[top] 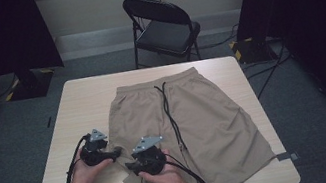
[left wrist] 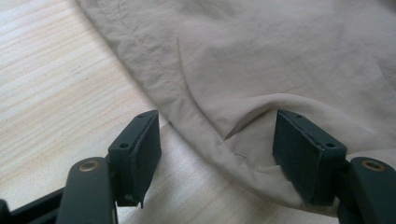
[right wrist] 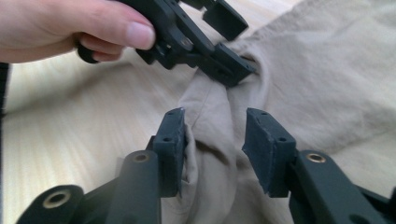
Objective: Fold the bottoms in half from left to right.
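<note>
Shorts (top: 192,122) lie flat on the table (top: 81,101), waistband at the far edge, legs running toward you; the long axis goes near to far. Both tools sit at the near-left leg, by its outer edge. Your left gripper (left wrist: 217,154) stands wide, hem edge between its jaws, pads not pressing. Your right gripper (right wrist: 212,140) is partly open astride a raised fold, left pad touching cloth, not clamped. Left gripper is nearer the hem's outer edge; the fold lies straight ahead of the right.
</note>
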Motion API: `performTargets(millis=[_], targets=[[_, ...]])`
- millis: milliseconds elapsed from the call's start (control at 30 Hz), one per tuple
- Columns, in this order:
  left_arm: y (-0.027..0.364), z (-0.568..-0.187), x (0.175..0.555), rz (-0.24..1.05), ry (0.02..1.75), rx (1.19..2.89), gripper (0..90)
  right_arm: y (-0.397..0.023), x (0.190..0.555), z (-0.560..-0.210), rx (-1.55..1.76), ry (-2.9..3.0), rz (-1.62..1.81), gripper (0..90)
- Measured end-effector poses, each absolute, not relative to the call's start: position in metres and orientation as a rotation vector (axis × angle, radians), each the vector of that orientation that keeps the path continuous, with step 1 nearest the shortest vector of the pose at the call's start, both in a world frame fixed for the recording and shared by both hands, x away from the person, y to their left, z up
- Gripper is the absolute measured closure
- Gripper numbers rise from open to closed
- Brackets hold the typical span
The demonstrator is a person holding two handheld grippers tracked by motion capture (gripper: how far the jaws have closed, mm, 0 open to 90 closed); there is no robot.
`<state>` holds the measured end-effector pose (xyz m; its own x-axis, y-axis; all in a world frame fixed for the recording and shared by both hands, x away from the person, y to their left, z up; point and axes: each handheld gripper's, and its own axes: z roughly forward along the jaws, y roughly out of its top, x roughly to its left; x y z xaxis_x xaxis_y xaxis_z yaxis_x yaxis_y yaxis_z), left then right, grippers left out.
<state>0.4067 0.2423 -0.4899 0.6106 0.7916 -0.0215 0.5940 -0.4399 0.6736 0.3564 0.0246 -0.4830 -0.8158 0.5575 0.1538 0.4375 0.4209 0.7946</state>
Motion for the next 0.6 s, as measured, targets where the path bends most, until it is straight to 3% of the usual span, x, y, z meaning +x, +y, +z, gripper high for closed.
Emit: performTargets(millis=[433, 467, 500, 533, 600], targets=[[0.243, -0.49, 0.407, 0.391, 1.08, 2.192, 30.8, 0.01, 0.343, -0.492, 0.814, 2.617, 1.164, 68.6], [0.242, -0.49, 0.407, 0.39, 1.081, 2.192, 30.1, 0.006, 0.341, -0.492, 0.808, 2.609, 1.161, 74.8], [0.242, -0.49, 0.407, 0.39, 1.081, 2.192, 30.1, 0.006, 0.341, -0.492, 0.808, 2.609, 1.161, 74.8], [0.242, -0.49, 0.407, 0.39, 1.081, 2.192, 30.1, 0.003, 0.341, -0.492, 0.798, 2.595, 1.171, 82.9], [0.242, -0.49, 0.407, 0.39, 1.082, 2.191, 30.1, 0.002, 0.342, -0.493, 0.799, 2.604, 1.176, 86.0]])
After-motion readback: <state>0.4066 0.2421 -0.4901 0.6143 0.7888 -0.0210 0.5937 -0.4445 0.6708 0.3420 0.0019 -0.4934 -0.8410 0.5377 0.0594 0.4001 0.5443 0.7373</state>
